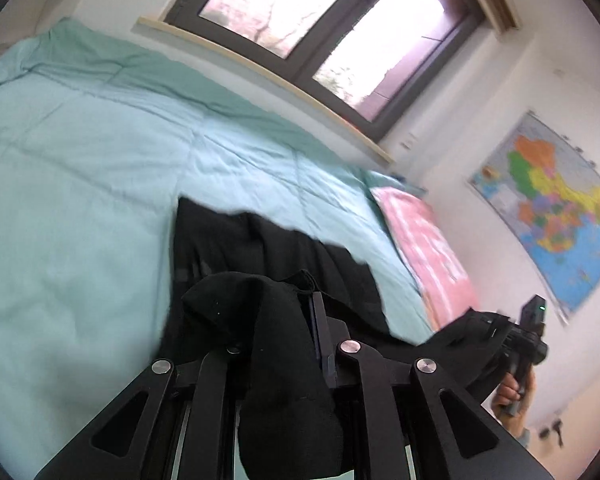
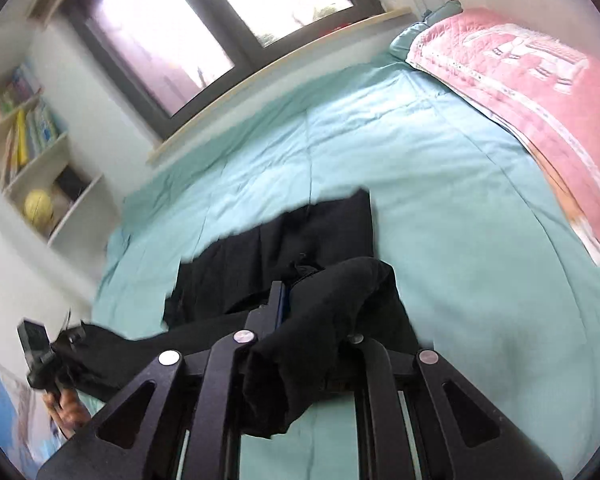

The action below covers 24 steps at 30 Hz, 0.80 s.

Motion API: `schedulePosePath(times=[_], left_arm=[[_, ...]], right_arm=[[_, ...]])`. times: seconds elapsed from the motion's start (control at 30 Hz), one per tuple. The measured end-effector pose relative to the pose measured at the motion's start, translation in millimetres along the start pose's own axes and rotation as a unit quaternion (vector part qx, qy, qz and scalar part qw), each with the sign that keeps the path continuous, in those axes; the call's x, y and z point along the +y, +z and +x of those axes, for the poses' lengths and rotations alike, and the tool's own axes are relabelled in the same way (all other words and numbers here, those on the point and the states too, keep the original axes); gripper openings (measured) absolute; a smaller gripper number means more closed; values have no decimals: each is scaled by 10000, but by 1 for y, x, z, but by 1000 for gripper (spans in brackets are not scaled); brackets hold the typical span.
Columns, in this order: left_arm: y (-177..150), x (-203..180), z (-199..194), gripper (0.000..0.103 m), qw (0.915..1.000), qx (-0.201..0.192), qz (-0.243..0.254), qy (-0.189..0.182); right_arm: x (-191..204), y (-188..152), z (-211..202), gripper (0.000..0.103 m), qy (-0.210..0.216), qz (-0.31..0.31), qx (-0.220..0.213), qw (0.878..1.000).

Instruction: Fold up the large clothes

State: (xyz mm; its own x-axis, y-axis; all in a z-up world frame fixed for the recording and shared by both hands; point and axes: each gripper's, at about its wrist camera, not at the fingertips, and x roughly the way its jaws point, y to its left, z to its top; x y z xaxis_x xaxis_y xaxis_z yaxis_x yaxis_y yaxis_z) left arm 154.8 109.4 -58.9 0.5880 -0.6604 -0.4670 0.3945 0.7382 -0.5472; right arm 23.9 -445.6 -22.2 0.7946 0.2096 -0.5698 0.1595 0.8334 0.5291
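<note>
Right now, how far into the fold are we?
Early to mid. Done: black garment lies on the teal bedspread. In hand: left gripper and right gripper each pinch bunched black cloth, with its near edge lifted. Left: carry that edge over, lay it down, flatten. No finished fold visible.

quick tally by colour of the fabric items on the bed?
Black: 1, the garment, held by both tongs, left and right
Teal: 1, the bedspread
Pink: 1, the quilted pillow
Total: 3
</note>
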Motion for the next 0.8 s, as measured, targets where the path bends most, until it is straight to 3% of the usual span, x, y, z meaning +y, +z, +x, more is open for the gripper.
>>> schedulePosePath(times=[0.2, 0.4, 0.53, 0.63, 0.73, 0.8], left_arm=[[50, 30, 127, 18, 9955, 148, 79, 930], [34, 80, 240, 20, 9814, 873, 89, 1708], [34, 101, 264, 20, 9793, 1034, -244, 1720], [31, 105, 269, 20, 9806, 980, -172, 1689], [31, 101, 258, 20, 9833, 946, -143, 1550], [33, 91, 238, 21, 9857, 959, 86, 1384]], right_arm=[[-17, 47, 112, 19, -394, 144, 326, 9986], [-50, 36, 238, 19, -1108, 256, 1107, 9873], [-60, 24, 261, 19, -1185, 287, 1074, 9867], [-60, 22, 264, 19, -1225, 254, 1048, 9866], [-59, 27, 254, 21, -1136, 203, 1130, 9869], [-53, 33, 233, 28, -944, 175, 1182, 9883]])
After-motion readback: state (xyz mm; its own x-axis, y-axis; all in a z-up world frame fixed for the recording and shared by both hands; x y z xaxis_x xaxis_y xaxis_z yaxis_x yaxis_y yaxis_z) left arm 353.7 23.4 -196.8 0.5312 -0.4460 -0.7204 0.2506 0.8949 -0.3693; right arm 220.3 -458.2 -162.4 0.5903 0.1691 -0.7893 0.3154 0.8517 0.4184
